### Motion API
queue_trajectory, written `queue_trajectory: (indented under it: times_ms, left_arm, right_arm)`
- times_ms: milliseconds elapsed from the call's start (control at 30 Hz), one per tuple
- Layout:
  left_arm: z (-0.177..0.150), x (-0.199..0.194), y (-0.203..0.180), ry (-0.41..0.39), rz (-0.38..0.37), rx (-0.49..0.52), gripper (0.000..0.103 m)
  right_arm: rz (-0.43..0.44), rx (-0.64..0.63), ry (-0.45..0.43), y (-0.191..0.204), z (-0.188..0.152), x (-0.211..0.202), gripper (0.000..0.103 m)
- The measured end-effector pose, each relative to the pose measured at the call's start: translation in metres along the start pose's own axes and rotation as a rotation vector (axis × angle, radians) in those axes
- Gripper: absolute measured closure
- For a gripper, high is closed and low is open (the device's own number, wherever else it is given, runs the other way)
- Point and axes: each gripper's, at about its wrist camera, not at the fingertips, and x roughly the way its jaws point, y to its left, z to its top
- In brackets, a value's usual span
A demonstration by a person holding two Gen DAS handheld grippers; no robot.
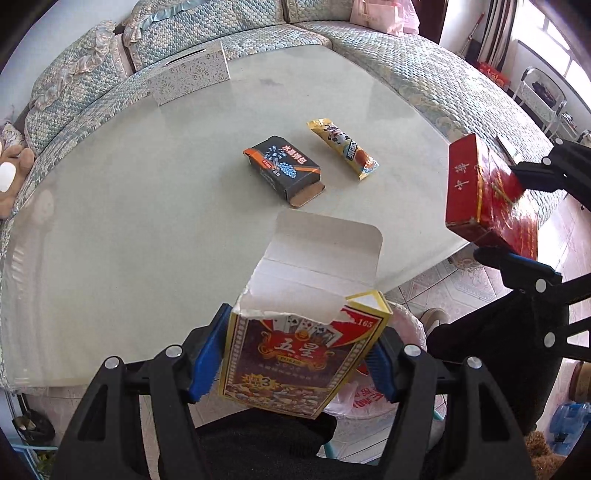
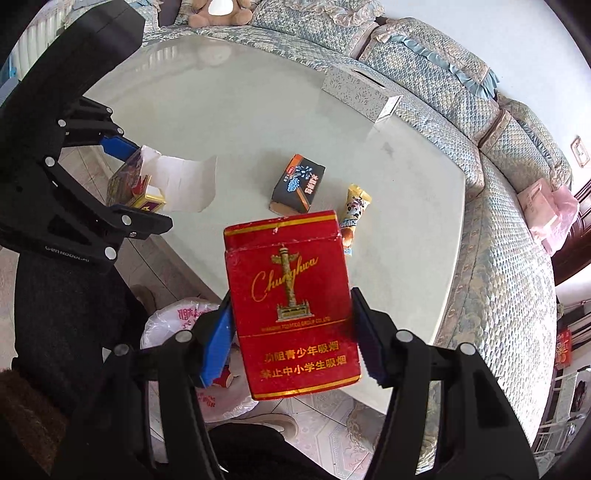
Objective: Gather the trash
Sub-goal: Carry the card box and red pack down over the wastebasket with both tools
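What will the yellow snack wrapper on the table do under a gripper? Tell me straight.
The yellow snack wrapper lies flat and slightly creased on the table, so it is probably empty, light and floppy. Its film looks glossy, so it may slide on the smooth top when pushed. It is unlikely to roll.

Two tongs show, the left [image 1: 291,354] and the right [image 2: 291,343], each carrying one item: one card box [image 1: 295,354] with its flap open and one red cigarette pack [image 2: 291,310]. On the surface [image 1: 147,221] lie three things: one dark box [image 1: 282,170], one snack wrapper [image 1: 343,147] and one patterned tissue box [image 1: 190,72]. One plastic bag [image 2: 177,317] sits below the edge. One teddy bear [image 2: 219,11] rests on the sofa [image 2: 424,62].
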Motion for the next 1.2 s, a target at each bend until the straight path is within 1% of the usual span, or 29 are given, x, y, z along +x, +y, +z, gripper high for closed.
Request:
queue_trajectory:
  times_ms: [67,133,167,200,333,400,533,633,700,833,933,1200]
  left_arm:
    - [-0.01,0.001,-0.002,-0.011,0.006,-0.017,0.038]
    - [-0.02,0.002,-0.007,-0.036,0.047,-0.019,0.038]
    - [-0.025,0.003,-0.011,-0.045,0.055,-0.015,0.038]
    - [-0.03,0.003,-0.014,-0.05,0.053,-0.02,0.038]
    - [-0.046,0.006,-0.02,-0.066,0.02,-0.077,0.038]
    - [-0.053,0.009,-0.023,-0.062,0.0,-0.108,0.038]
    - [-0.065,0.016,-0.03,-0.068,-0.016,-0.157,0.038]
    - [-0.073,0.025,-0.033,-0.06,-0.059,-0.209,0.038]
    - [-0.078,0.032,-0.035,-0.055,-0.068,-0.236,0.038]
    - [-0.089,0.051,-0.042,-0.039,-0.047,-0.239,0.038]
    - [-0.097,0.071,-0.044,0.003,-0.058,-0.247,0.038]
    - [-0.11,0.114,-0.046,0.081,-0.067,-0.273,0.038]
  right_arm:
    - [0.001,0.002,-0.005,0.008,-0.007,-0.002,0.044]
    - [0.002,0.013,-0.009,0.015,-0.015,-0.003,0.044]
    - [0.017,0.022,-0.011,0.018,-0.019,-0.003,0.044]
    - [0.025,0.035,-0.008,0.019,-0.022,-0.002,0.044]
    - [0.007,0.045,-0.028,0.031,-0.036,-0.005,0.044]
    - [0.014,0.063,-0.032,0.034,-0.039,-0.005,0.044]
    - [0.001,0.091,-0.04,0.04,-0.051,-0.001,0.044]
    - [-0.002,0.113,-0.039,0.046,-0.062,0.006,0.044]
    - [0.004,0.134,-0.039,0.047,-0.069,0.011,0.044]
    - [0.014,0.188,-0.034,0.05,-0.083,0.023,0.044]
    - [0.005,0.208,-0.028,0.052,-0.092,0.034,0.044]
    - [0.022,0.295,0.003,0.051,-0.112,0.068,0.044]
